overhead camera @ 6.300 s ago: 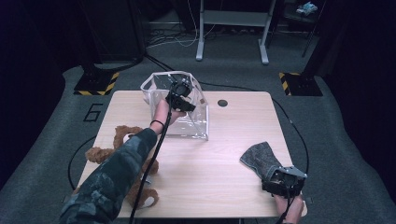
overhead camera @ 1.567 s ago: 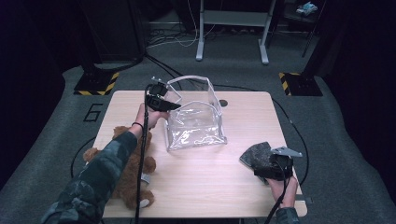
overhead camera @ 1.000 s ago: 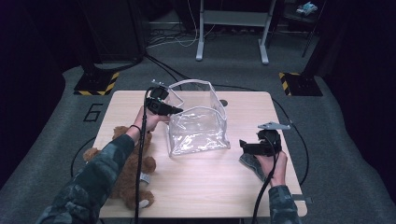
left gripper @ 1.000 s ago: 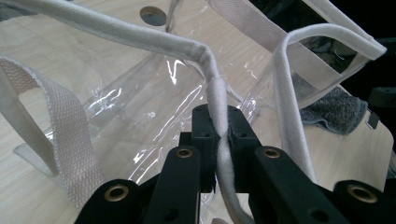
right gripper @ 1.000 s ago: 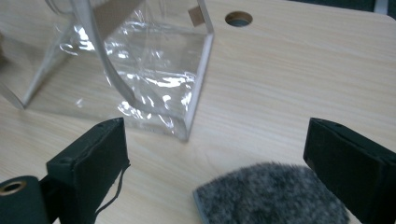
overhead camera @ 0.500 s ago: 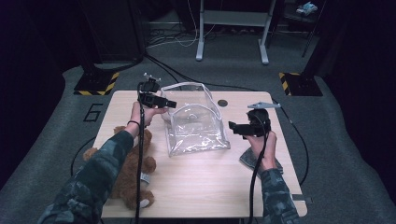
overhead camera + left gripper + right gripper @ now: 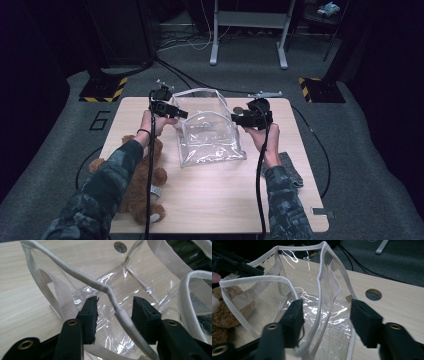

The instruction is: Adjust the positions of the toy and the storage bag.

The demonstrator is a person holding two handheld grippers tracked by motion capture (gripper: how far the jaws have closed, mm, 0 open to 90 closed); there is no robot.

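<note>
1. Presently, the clear plastic tote bag with cream fabric trim [image 7: 210, 132] stands mid-desk [image 7: 215, 205], between both grippers.
2. Left gripper [image 7: 113, 312]: fingers have just been closing, half-open astride the rim cord, not pressing. Risk: cord slips out.
3. Right gripper [image 7: 325, 315]: fingers have just been closing, astride the opposite rim edge, no contact. Risk: uneven pull collapses the bag.
4. Brown plush teddy bear [image 7: 142, 190] lies near the left forearm; snag possible.

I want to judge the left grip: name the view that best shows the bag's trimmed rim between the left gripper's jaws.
The left gripper view: the white rim runs between the left gripper jaws, pads apart from it. The high view shows the whole clear bag small, rim detail lost. The right gripper view shows another rim edge between the right gripper jaws.
</note>
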